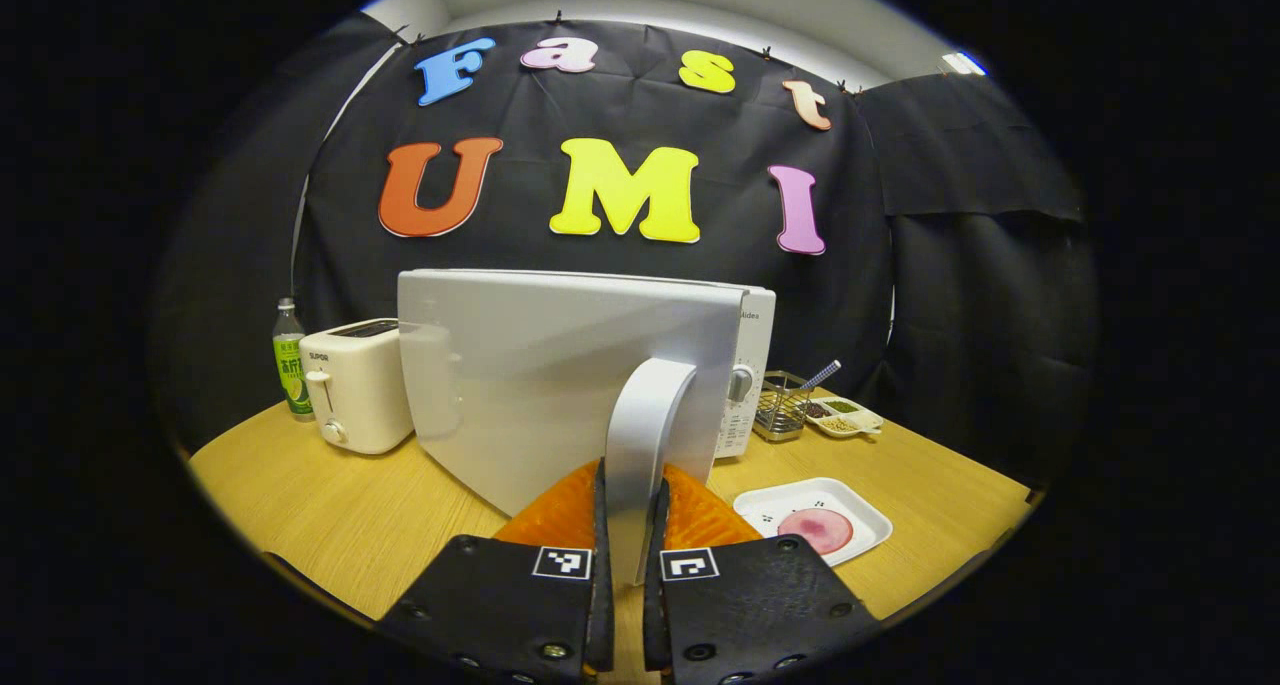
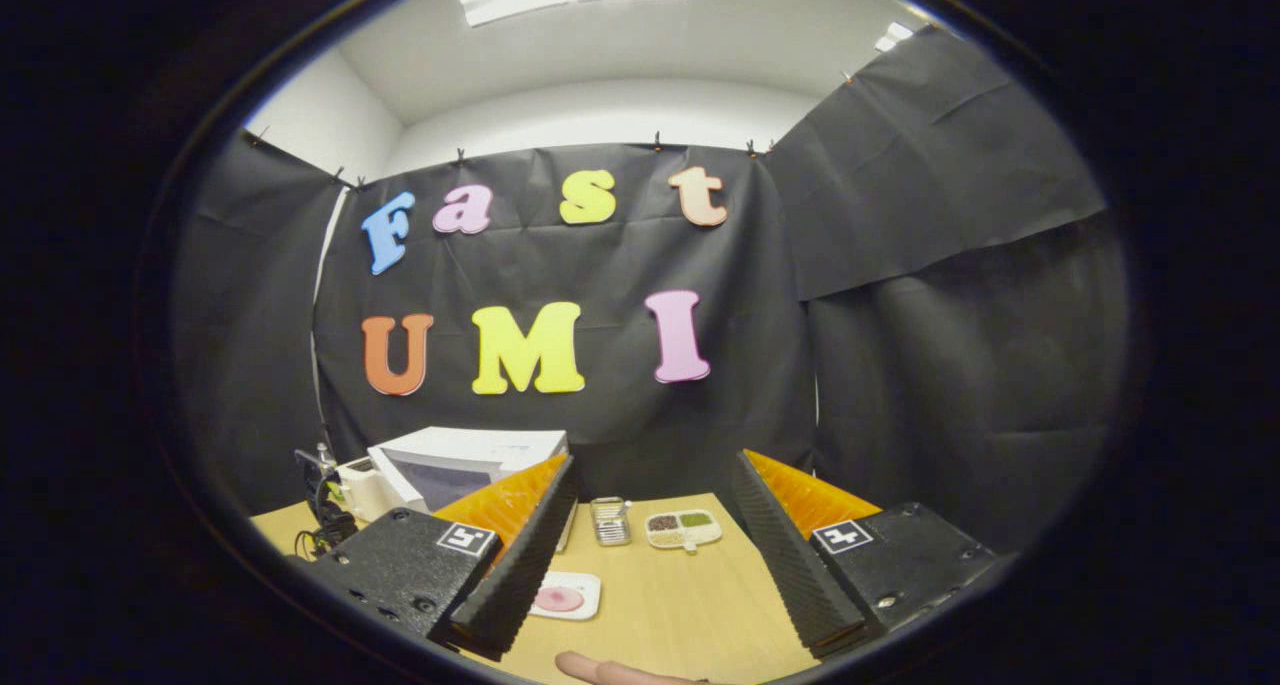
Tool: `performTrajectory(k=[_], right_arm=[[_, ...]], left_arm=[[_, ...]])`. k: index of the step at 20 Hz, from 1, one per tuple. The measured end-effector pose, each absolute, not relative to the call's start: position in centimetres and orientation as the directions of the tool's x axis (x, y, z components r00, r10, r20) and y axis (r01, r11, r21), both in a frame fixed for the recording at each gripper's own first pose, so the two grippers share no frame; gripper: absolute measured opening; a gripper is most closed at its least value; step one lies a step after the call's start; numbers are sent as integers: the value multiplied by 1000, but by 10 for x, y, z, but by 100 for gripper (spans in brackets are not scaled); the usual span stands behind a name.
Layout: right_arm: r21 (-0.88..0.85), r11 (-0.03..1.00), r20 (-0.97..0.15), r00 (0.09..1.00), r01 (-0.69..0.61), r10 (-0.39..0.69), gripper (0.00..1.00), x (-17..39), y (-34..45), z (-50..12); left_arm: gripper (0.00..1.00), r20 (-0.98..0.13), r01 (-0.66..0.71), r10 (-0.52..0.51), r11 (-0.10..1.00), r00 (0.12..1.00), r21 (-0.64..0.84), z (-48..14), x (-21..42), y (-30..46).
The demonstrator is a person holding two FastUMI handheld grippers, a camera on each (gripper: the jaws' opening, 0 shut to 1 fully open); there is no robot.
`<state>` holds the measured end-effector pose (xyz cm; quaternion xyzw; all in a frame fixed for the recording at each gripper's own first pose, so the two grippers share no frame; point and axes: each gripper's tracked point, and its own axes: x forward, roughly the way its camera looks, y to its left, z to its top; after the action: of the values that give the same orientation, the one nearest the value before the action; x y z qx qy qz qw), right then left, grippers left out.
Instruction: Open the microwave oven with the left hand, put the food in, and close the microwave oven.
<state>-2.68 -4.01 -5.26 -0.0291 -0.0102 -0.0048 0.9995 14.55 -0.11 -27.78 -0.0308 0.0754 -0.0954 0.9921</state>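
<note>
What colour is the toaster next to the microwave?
Cream toaster, clearest in the left gripper view.

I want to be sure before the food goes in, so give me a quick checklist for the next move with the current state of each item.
1. Left gripper clamped on the door handle: ok.
2. Microwave door swung open: ok, though whether wide enough cannot tell.
3. Right gripper open, ready for the food: ok.
4. White tray with the pink food on the table, untouched: ok.
5. Path to the cavity free: cannot tell, the door hides it.
6. Wire basket and divided dish standing off beside the microwave: ok.
</note>
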Motion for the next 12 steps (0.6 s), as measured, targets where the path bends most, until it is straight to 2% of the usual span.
performTrajectory(k=[3, 4, 9, 10, 12], right_arm=[[-71, 997, 17, 1000, -8, 9, 100, -30, -23, -55], [-74, 997, 14, 1000, -12, 14, 100, -31, -18, -56], [-89, 996, 2, 1000, -27, 27, 100, -32, -1, -62], [-94, 995, -2, 1000, -30, 30, 100, -31, 2, -63], [-105, 994, -12, 999, -36, 35, 100, -27, 7, -68]], left_arm=[[11, -141, 157, -166, 985, 976, -73, -279, 129, 23], [16, -143, 152, -162, 985, 976, -76, -277, 120, 31], [19, -189, 120, -124, 992, 974, -32, -288, 88, 81], [25, -207, 93, -94, 996, 974, -12, -293, 77, 95], [67, -190, 58, -50, 998, 981, 35, -286, 54, 119]])
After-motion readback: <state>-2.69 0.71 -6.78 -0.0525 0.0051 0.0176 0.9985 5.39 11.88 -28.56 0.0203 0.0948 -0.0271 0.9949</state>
